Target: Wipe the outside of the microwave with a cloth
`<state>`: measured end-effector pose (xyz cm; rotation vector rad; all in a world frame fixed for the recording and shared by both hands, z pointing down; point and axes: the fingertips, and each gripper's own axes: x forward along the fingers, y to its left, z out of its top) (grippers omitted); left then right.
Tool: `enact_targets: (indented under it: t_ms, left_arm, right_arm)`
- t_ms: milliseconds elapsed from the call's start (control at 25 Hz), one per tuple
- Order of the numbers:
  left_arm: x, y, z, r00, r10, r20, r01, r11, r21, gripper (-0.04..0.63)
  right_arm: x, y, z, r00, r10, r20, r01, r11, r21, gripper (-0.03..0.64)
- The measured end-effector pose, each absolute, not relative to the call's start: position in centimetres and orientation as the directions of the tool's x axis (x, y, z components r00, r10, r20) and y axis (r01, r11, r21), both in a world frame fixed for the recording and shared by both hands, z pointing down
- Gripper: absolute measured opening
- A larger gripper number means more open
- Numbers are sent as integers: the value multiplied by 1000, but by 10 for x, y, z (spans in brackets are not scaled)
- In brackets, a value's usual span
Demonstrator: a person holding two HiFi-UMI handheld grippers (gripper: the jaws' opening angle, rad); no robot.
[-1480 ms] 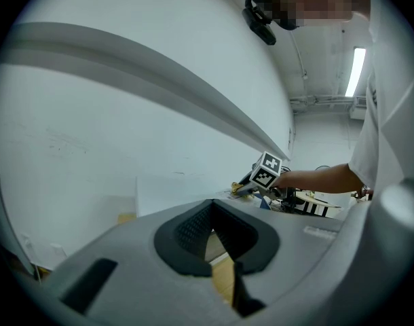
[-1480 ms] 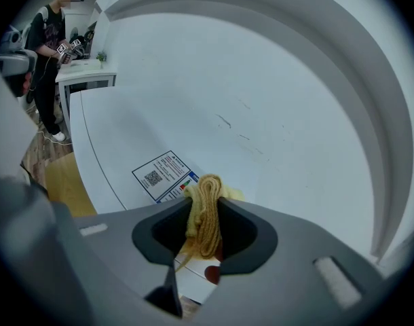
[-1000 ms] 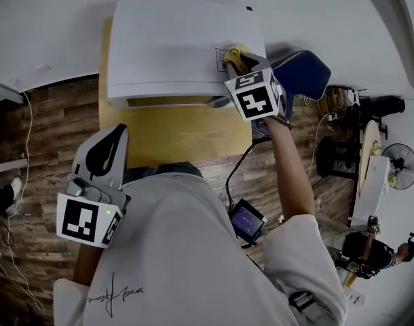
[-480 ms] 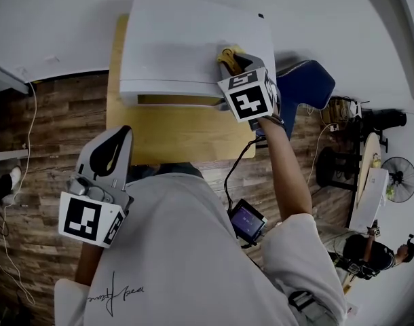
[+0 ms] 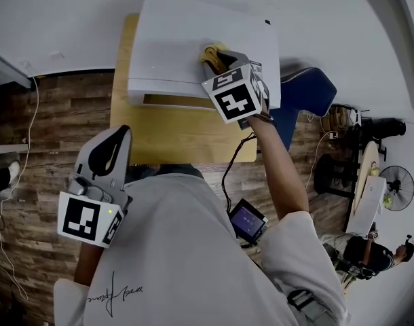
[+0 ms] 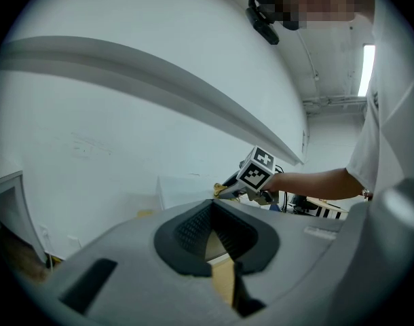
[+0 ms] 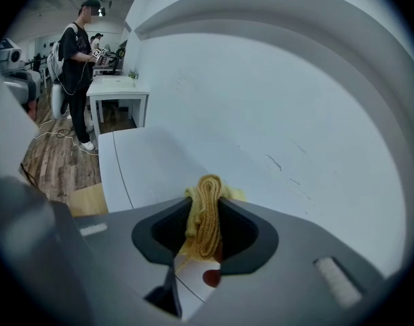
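Further left than a second ago: right gripper (image 5: pixel 217 60), carried from near the right edge of the microwave (image 5: pixel 173 53) toward the middle of its white top. Clamped tight on the cloth (image 5: pixel 211 51), as before. No change at the left gripper (image 5: pixel 106 151), held low beside the person's torso, above the wooden table (image 5: pixel 186 138), well apart from the microwave.

Seen along the right gripper (image 7: pixel 205 233): yellow cloth (image 7: pixel 205 212) folded into a narrow bundle, pinched between both pads, long axis in line with the jaws, free end poking forward and down onto the microwave (image 7: pixel 146 161) top, toward the wall.

Seen along the left gripper (image 6: pixel 214 233): jaws closed together, nothing held between them.
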<state>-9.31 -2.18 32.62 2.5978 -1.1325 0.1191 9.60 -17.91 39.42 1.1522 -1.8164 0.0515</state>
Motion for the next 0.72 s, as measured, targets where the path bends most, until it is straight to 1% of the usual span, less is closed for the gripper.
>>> enact_targets:
  t_ms: [720]
  left_arm:
    - [-127, -14, 328, 614, -764, 198, -786, -566, 249, -5]
  right_arm:
    - [4, -190, 394, -235, -648, 725, -625, 672, 398, 121]
